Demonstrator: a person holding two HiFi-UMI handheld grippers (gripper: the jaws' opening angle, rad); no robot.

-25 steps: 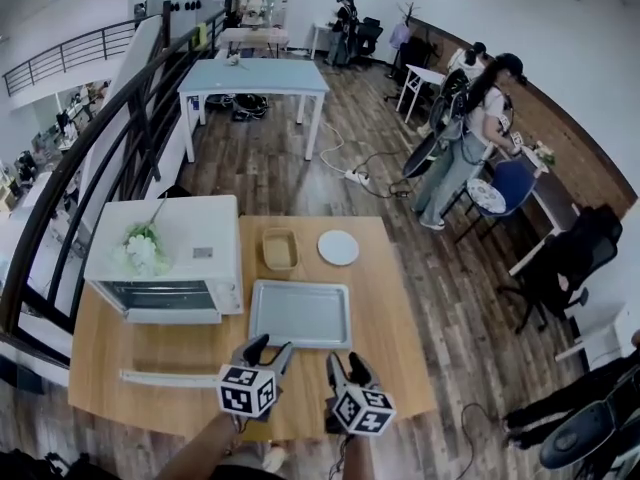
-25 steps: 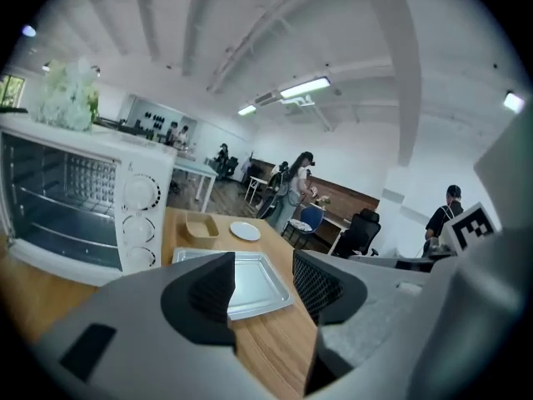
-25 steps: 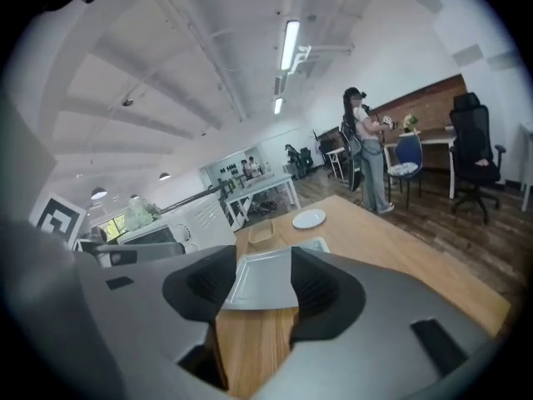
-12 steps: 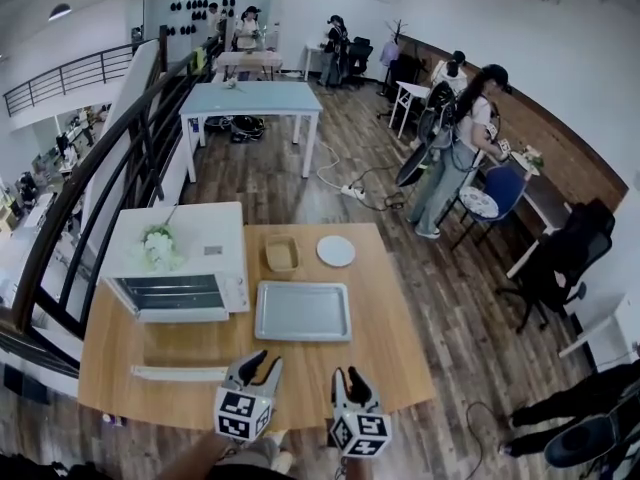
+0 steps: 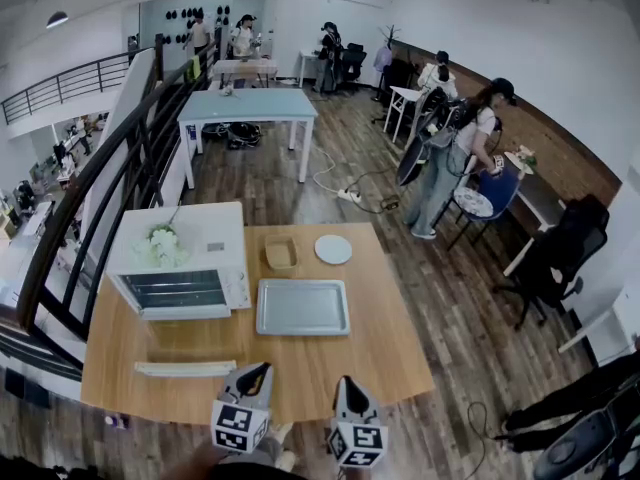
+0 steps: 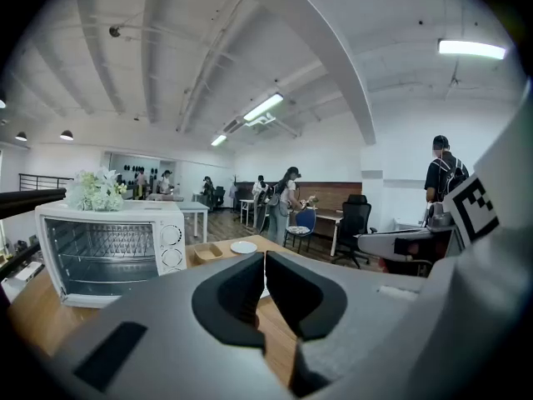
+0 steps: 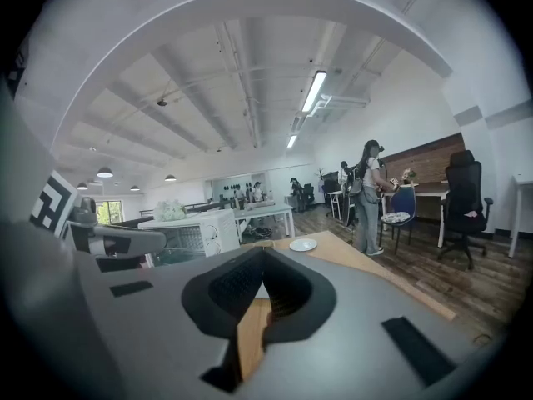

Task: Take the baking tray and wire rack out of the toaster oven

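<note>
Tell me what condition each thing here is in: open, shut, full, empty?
Toaster oven: door dropped open, flowers on top.
Baking tray: out on the table, empty.
Wire rack: apparently inside the oven.
Wooden dish: empty.
White plate: empty.
Left gripper: shut, holding nothing.
Right gripper: shut, holding nothing.

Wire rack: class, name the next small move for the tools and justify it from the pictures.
Probably open the left tool and reach toward the toaster oven. Its door lies open, the wire rack seems to sit inside, and the baking tray already lies on the table. It and the right tool are shut and empty.
</note>
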